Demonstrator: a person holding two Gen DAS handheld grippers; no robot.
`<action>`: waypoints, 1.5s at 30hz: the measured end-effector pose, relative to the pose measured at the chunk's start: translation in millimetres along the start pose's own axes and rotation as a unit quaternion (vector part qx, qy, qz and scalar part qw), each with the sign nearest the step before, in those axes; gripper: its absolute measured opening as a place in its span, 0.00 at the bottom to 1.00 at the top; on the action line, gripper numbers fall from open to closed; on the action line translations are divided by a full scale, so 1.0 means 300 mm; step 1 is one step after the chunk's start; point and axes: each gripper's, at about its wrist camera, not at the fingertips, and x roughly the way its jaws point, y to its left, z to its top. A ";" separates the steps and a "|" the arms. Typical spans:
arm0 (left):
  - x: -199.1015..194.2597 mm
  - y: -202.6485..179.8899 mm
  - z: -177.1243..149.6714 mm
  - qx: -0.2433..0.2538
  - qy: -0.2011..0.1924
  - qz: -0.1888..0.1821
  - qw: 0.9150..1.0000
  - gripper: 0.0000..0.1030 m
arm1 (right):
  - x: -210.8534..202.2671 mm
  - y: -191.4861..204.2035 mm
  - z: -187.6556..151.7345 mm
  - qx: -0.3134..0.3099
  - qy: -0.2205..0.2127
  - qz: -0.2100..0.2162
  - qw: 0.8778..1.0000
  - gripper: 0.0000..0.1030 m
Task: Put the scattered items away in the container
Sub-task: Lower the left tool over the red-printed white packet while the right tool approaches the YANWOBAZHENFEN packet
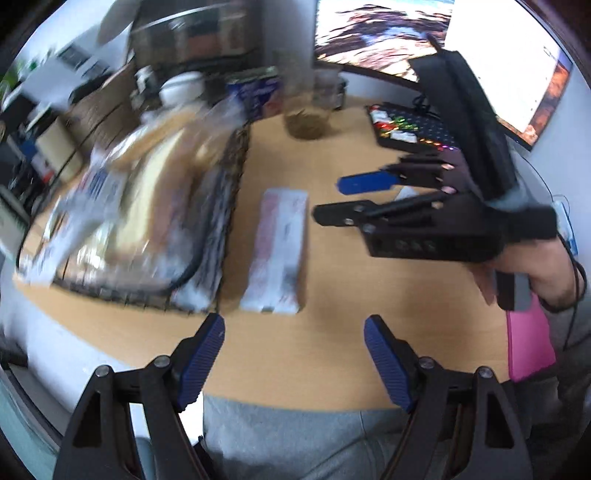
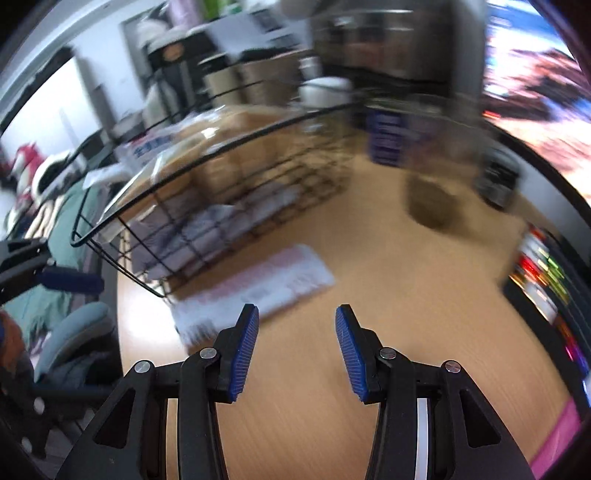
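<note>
- Box [image 1: 275,251] lies flat on your table [image 1: 332,332], just right of the wire basket [image 1: 221,206].
- Left hand-held gripper [image 1: 294,360] gapes wide, empty.
- Right hand-held gripper [image 2: 297,349] part open, nothing held.

Setting: a desk workspace, home office or small office. Light wood-grain desk top [image 1: 332,155] carries a black keyboard with multicoloured backlit keys [image 1: 410,129] at its far edge. Behind the keyboard, a large flat monitor showing a reddish landscape picture [image 1: 380,33], lit. A black wire-mesh basket [image 2: 229,206] heaped with packaged goods stands on the desk, a clear glass jar [image 1: 308,118] beyond it. Off the desk edge, a grey-blue padded office chair [image 2: 74,332]. Background shelving and stacked brown cardboard boxes [image 1: 99,107], blurred. Clutter suggests lived-in, not a lab.
</note>
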 end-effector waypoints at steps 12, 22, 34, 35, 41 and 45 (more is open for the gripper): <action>0.065 0.085 -0.028 -0.033 0.027 0.003 0.999 0.78 | 0.169 0.150 0.048 -0.052 0.045 0.038 0.997 0.44; 0.113 -0.028 -0.009 0.015 0.035 -0.022 0.999 0.78 | -0.004 0.056 -0.147 0.008 0.054 -0.012 0.998 0.44; 0.147 -0.248 0.023 0.079 0.037 -0.046 0.995 0.78 | -0.320 0.001 -0.379 0.119 -0.014 -0.125 0.985 0.46; 0.155 -0.258 0.030 0.082 0.038 -0.048 0.995 0.78 | -0.351 -0.005 -0.393 0.133 -0.022 -0.135 0.982 0.49; 0.212 -0.324 0.066 0.094 0.048 -0.060 0.993 0.78 | -0.463 -0.071 -0.480 0.203 -0.037 -0.176 0.962 0.51; 0.239 -0.377 0.077 0.108 0.054 -0.066 0.990 0.78 | -0.497 -0.091 -0.524 0.229 -0.042 -0.187 0.954 0.51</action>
